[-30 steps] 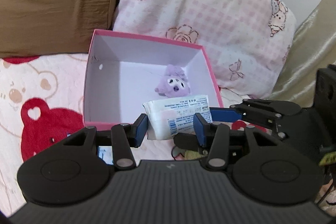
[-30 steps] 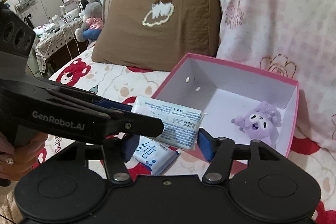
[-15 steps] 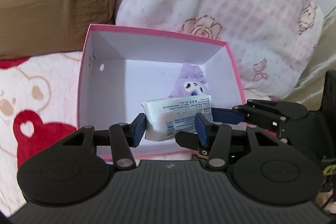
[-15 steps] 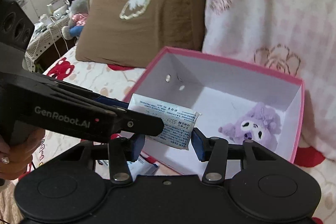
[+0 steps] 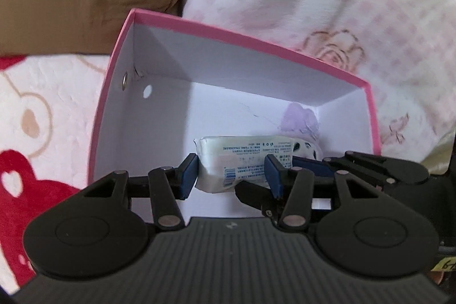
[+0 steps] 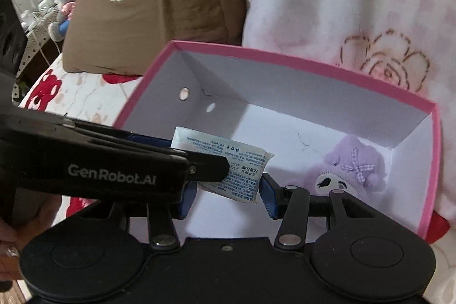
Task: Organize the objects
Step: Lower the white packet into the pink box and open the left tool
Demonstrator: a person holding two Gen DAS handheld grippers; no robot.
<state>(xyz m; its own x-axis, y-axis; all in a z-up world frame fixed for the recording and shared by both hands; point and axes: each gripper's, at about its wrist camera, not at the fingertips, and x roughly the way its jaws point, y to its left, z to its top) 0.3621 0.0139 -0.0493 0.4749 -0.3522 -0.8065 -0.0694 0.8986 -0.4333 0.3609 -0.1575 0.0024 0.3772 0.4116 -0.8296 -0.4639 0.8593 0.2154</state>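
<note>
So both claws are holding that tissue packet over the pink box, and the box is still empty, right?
Not empty. The right wrist view shows a purple plush toy lying in the pink box. The rest stands: both claws grip the tissue packet over it.

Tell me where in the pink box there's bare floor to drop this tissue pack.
Bare floor runs along the holed left wall of the pink box to its far corner. The right corner is crowded by the purple plush. Both grippers, left and right, clamp the tissue pack.

The box (image 6: 285, 56) sat on the bed (image 5: 42, 104) before two pillows (image 5: 313, 4); the plush toy (image 6: 356, 170) lay in its far right corner, behind the packet (image 5: 236, 161) held over it
</note>
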